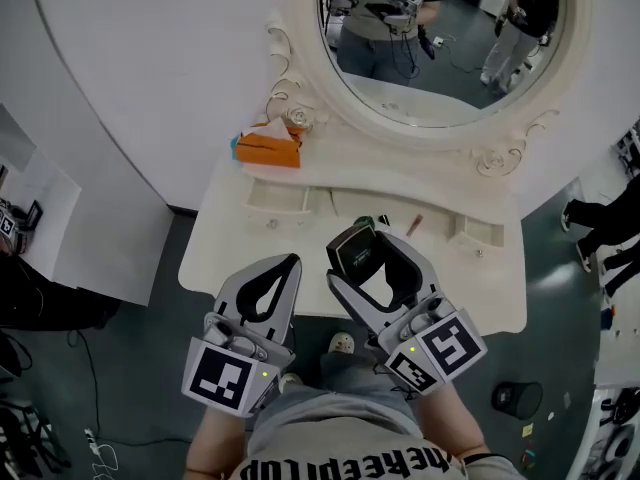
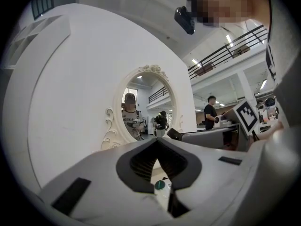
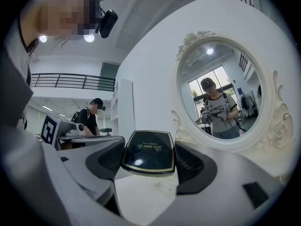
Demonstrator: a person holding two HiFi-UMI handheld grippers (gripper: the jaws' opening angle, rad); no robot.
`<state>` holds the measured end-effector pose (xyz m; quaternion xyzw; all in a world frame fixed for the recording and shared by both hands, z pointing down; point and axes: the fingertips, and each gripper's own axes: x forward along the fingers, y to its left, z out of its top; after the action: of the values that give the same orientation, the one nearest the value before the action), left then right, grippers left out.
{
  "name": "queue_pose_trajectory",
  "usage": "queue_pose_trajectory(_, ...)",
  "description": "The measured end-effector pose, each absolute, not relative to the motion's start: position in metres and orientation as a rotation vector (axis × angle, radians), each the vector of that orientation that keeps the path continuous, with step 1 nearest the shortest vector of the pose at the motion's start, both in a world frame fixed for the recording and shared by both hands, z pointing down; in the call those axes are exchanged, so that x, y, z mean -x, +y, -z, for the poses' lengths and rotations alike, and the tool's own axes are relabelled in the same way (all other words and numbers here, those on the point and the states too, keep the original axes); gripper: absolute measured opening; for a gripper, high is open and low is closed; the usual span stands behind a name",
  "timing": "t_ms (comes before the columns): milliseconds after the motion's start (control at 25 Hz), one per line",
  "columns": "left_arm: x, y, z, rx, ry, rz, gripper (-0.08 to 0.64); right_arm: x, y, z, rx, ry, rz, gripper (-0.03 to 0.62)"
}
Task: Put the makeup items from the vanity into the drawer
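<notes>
My right gripper (image 1: 358, 253) is shut on a black compact (image 1: 354, 250) with a gold rim, held upright above the front of the white vanity top (image 1: 220, 238). In the right gripper view the compact (image 3: 149, 151) fills the space between the pads (image 3: 194, 166) of the right gripper (image 3: 149, 153). My left gripper (image 1: 292, 262) hangs beside it at the left, jaws together and nothing between them; in its own view the left gripper's (image 2: 157, 141) tips meet. A small green-capped item (image 1: 383, 219) and a brown stick (image 1: 413, 225) lie on the top behind the compact.
An orange tissue box (image 1: 268, 150) stands at the back left under the oval mirror (image 1: 440, 38). Small drawers with knobs sit at the left (image 1: 277, 200) and right (image 1: 470, 233) of the top. A person's foot (image 1: 342, 344) shows below the front edge.
</notes>
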<state>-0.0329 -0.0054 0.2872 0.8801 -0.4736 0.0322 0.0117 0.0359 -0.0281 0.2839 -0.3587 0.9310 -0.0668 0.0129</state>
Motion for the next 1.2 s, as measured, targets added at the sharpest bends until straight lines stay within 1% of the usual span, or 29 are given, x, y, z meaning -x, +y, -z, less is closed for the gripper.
queue_pose_trajectory(280,0.017,-0.032,-0.292,-2.699,-1.530,-0.121,0.015,-0.050,-0.060,-0.289,1.065,2.935,0.217,0.350)
queue_pose_trajectory(520,0.007,-0.054,-0.283,-2.711,-1.635,-0.056,0.015,-0.060,-0.082,-0.294,1.002,2.969,0.233,0.350)
queue_pose_trajectory(800,-0.003,-0.066,-0.284,-2.681,-1.718,-0.064,0.017,-0.071,-0.101,-0.302,0.920,2.993,0.259,0.350)
queue_pose_trajectory(1200,0.009,-0.077,-0.302,-2.608,-1.707,-0.167,0.017,-0.056,-0.119,-0.312,0.895,3.011,0.290,0.350)
